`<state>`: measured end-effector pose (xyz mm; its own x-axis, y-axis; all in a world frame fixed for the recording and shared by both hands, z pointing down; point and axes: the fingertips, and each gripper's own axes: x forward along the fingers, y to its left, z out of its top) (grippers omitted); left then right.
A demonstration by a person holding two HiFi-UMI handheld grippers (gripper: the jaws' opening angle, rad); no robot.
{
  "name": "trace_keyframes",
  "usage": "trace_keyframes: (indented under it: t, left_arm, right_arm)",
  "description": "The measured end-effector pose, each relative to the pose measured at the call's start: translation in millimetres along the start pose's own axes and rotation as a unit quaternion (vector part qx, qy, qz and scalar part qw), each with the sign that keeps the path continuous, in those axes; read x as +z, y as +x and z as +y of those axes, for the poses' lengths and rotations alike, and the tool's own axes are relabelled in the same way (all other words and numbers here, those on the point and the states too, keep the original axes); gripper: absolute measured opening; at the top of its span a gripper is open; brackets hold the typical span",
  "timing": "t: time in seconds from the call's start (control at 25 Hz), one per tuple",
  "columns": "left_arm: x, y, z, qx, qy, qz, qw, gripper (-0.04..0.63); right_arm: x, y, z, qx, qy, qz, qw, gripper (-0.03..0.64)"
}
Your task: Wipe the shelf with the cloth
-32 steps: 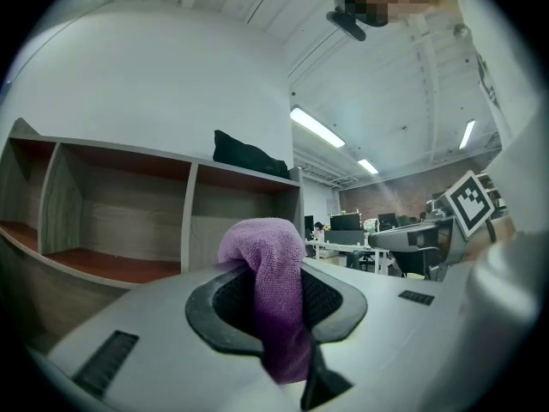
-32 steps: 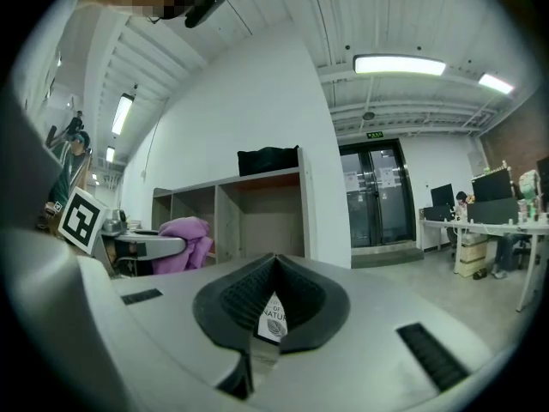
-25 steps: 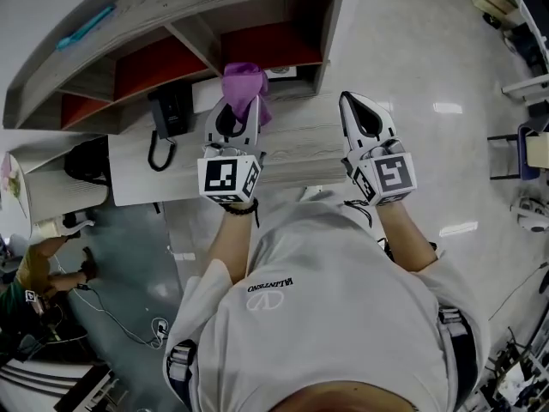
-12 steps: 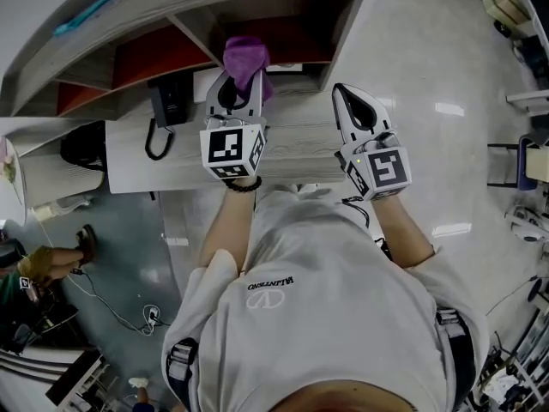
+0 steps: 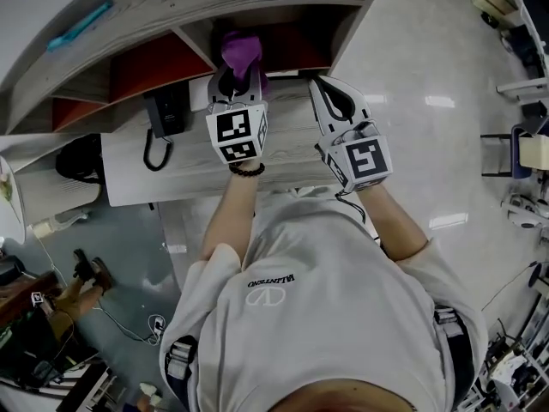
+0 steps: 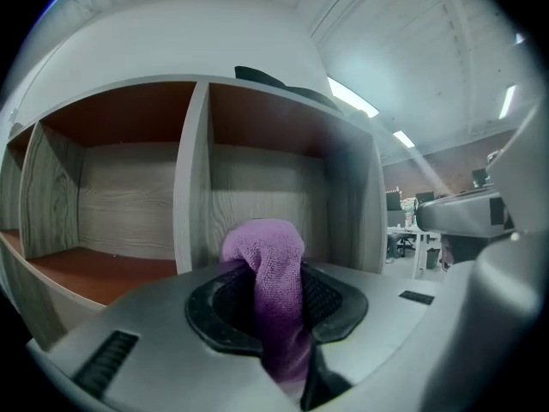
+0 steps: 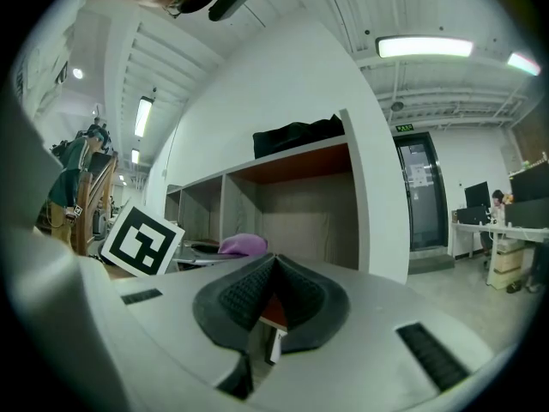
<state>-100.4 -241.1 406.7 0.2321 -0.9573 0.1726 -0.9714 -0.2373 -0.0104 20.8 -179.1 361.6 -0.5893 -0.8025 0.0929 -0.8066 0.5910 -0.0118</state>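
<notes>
Head view: we log the left tool at the mouth of the shelf, aimed into the right-hand compartment. A second ago it sat further back over the desk. The purple cloth has gone forward with it and now lies over that compartment's front edge, just right of the divider. The right tool has also come forward and inward. It hovers over the desk beside the left one, apart from it. The black telephone on the desk keeps its place.

Left gripper view: we see the left tool clamped tight on the cloth. A tuft stands above the pads and the rest hangs below. The compartment right of the divider is dead ahead. We cannot tell whether the cloth touches the shelf floor yet.

Right gripper view: the right tool has its pads pressed together at the tip, with nothing held. The cloth and the left tool's marker cube show to its left. A black bag lies on top of the shelf.

Reading: we judge the approach done and wiping not yet begun. Next, the cloth needs lowering onto the compartment floor and sweeping across, keeping the pads clear of the divider
</notes>
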Motion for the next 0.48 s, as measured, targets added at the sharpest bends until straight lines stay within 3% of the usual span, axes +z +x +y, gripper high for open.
trace_keyframes:
  t: [0.48]
  left_arm:
    - [-13,28,12,0.006,-0.01,0.014,0.9998,0.094]
  right_arm:
    - [-21,61,1,-0.003,0.002,0.02,1.0,-0.002]
